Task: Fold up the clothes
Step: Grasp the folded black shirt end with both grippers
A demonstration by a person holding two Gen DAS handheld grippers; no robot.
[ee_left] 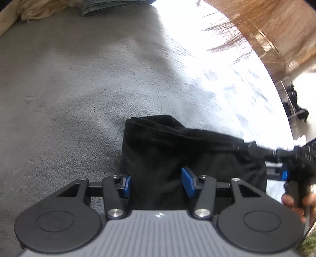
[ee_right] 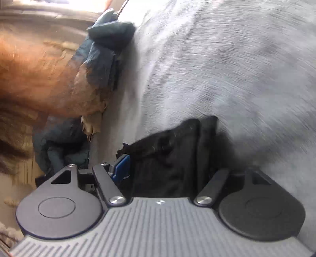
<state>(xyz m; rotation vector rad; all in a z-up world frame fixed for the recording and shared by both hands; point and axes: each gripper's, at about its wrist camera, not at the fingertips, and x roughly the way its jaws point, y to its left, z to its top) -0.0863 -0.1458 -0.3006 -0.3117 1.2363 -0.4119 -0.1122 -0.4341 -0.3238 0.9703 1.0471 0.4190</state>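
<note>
Black garment bunched on grey carpet, seen from the left wrist between the left gripper, blue pads apart, cloth in the gap but not visibly pinched. At the right edge of that view only: right gripper at the garment's far corner, held by a hand; sunlit carpet and wood floor beyond; beige cloth and teal cloth far off at top. From the right wrist, blurred: same black garment between the right gripper, one blue pad showing, other hidden by fabric, grip unclear. Teal clothes heaped left along the carpet edge; open carpet right.
</note>
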